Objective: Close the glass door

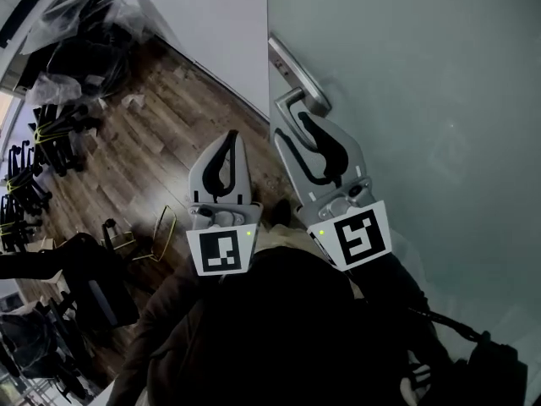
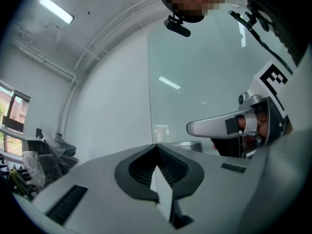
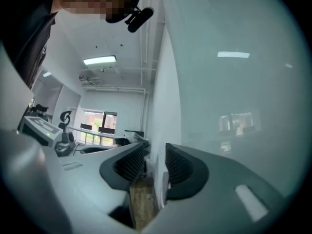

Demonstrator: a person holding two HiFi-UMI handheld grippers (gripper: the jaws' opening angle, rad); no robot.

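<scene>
The frosted glass door (image 1: 423, 100) appears to be mid-closing, with its silver lever handle (image 1: 296, 68) clamped by the right gripper (image 1: 292, 118) and the left gripper (image 1: 230, 135) pinched empty, so a steady draw is called for.

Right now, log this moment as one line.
left gripper shut, empty | right gripper shut on door handle | glass door closure unclear

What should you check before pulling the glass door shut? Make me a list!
1. Right gripper on the door handle: ok, jaws sit round the lever.
2. Left gripper out of the way: ok, shut, empty, clear of the door.
3. Glass door closed: not ok, its edge stands free.
4. Floor by the door edge: ok, bare wood.
5. Spot the door swings into: cannot tell, out of view.
</scene>
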